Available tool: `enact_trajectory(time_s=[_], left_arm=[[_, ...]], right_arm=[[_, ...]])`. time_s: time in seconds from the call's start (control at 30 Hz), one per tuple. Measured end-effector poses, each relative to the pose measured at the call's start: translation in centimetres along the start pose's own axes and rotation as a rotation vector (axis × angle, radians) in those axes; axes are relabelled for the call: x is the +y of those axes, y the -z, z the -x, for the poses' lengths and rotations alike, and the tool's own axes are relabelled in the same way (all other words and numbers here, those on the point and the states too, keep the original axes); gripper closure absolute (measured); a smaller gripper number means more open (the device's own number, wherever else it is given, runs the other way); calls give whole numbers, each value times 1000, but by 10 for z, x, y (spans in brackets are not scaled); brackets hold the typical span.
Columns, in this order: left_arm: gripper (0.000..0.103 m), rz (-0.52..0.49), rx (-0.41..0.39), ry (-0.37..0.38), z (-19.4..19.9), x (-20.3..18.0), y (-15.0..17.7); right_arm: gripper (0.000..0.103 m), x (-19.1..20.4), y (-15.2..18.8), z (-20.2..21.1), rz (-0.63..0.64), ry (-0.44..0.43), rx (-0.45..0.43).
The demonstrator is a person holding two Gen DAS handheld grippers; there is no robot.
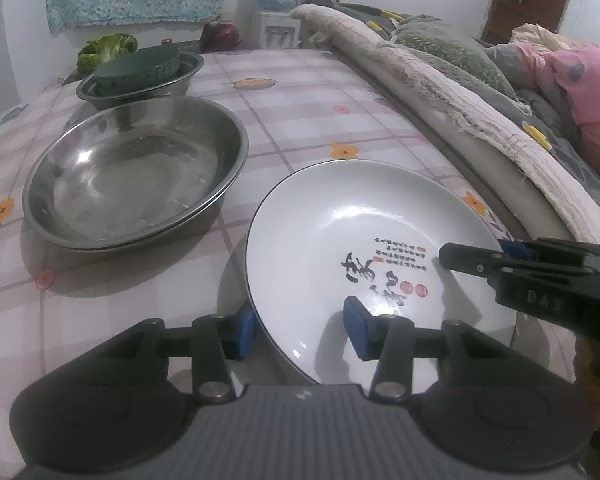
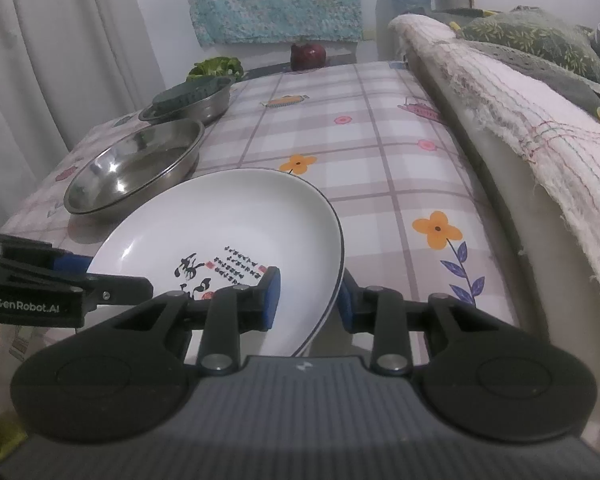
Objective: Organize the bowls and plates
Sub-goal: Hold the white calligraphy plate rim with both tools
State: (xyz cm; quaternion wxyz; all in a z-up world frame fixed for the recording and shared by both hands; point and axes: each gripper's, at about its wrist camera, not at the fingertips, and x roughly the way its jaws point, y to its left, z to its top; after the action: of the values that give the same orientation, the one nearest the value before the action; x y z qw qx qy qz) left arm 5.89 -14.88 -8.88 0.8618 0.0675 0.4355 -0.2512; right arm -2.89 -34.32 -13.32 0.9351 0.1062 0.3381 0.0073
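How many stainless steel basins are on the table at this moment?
2. The near steel basin sits empty, left of the white plate. The far steel basin is behind it, holding a green strainer. Others may lie out of view.

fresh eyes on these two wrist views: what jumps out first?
The white plate with black calligraphy sits nearest on the checked tablecloth, its rim straddled on opposite sides by the left gripper and right gripper; whether the pads press on it is unclear. Behind it to the left lies an empty steel basin, and farther back a second steel bowl holds a dark green strainer.
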Motion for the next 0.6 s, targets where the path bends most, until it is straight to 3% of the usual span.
enact_trajectory(time_s=[0.27, 0.6], left_arm=[[51, -34, -4, -31, -3, -6, 1], [52, -14, 6, -48, -2, -9, -2]], right_arm=[[73, 4, 3, -1, 9, 13, -10], [72, 7, 1, 0, -4, 31, -4]])
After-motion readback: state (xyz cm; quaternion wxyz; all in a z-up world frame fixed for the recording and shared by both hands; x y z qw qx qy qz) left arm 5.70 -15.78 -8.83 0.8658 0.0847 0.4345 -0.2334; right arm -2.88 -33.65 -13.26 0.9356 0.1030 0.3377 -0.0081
